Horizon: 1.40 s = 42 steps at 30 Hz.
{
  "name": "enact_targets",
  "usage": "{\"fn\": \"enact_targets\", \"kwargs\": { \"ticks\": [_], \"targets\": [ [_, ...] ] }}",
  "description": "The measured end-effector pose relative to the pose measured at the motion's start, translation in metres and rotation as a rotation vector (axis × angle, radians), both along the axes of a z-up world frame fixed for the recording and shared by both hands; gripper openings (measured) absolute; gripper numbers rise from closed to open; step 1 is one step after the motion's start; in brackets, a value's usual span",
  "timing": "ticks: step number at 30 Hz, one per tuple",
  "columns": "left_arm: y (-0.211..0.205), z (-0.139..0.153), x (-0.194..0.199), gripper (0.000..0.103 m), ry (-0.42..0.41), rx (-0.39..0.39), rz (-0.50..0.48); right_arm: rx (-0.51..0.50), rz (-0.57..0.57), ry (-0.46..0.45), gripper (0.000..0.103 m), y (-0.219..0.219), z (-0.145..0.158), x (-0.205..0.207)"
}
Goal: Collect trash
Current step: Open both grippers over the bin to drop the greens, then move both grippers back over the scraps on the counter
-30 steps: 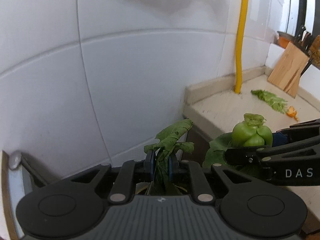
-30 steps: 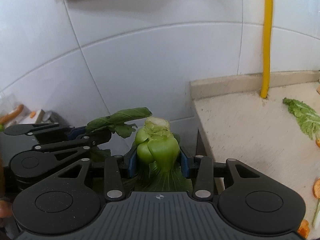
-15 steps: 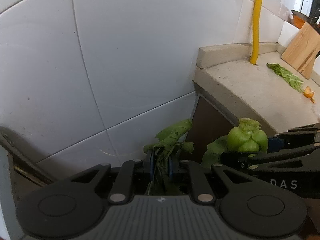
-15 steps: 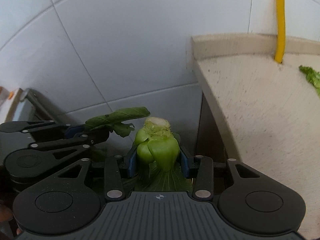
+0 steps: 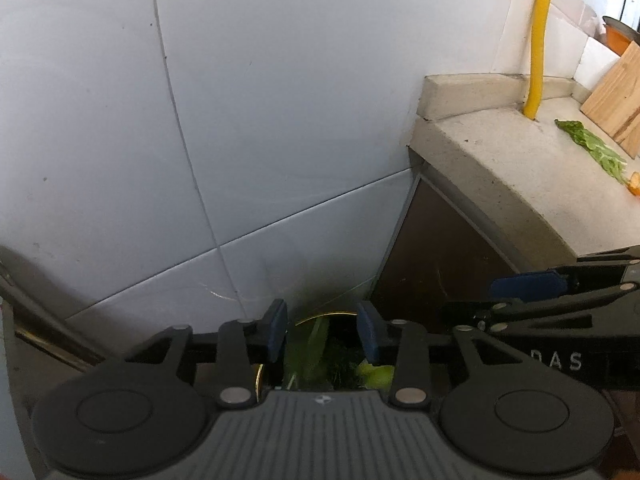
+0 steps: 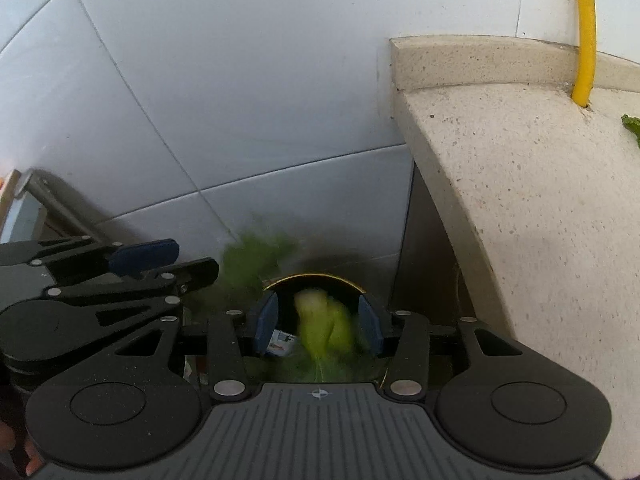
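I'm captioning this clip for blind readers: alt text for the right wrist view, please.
The right gripper, jaws opening, releases a blurred green vegetable stub above a gold-rimmed trash bin. The left gripper reaches in beside it; a speckled counter stands alongside.

Blurred green vegetable stub (image 6: 326, 326) and a smeared leaf (image 6: 252, 260) above the bin (image 6: 320, 278), its rim mostly hidden behind gripper bodies; the chopping board (image 5: 616, 100), far right of the bin, is cut off by the frame edge.
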State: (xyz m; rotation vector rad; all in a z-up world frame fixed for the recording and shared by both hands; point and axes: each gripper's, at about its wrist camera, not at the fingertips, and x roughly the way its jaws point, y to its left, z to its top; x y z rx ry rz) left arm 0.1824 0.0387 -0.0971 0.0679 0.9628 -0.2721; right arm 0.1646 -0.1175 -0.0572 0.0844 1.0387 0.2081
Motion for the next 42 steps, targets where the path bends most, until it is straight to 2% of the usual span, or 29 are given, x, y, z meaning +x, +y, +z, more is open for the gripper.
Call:
{"fn": "enact_targets", "kwargs": {
  "ticks": [5, 16, 26, 32, 42],
  "targets": [
    [0.004, 0.001, 0.001, 0.034, -0.002, -0.018, 0.009, 0.005, -0.022, 0.006, 0.054, -0.005, -0.001, 0.003],
    [0.000, 0.007, -0.002, 0.034, -0.044, 0.007, -0.007, -0.003, -0.048, -0.013, 0.056, -0.010, 0.007, 0.001],
    [-0.003, 0.015, -0.009, 0.035, -0.093, 0.010, -0.018, -0.021, -0.078, -0.037, 0.059, -0.017, 0.019, -0.019],
    [-0.006, 0.021, -0.014, 0.040, -0.130, 0.012, -0.037, -0.036, -0.095, -0.068, 0.061, -0.020, 0.031, -0.028],
    [-0.008, 0.029, -0.024, 0.042, -0.157, -0.017, -0.072, -0.058, -0.156, -0.123, 0.067, -0.035, 0.051, -0.057]
  ]
}}
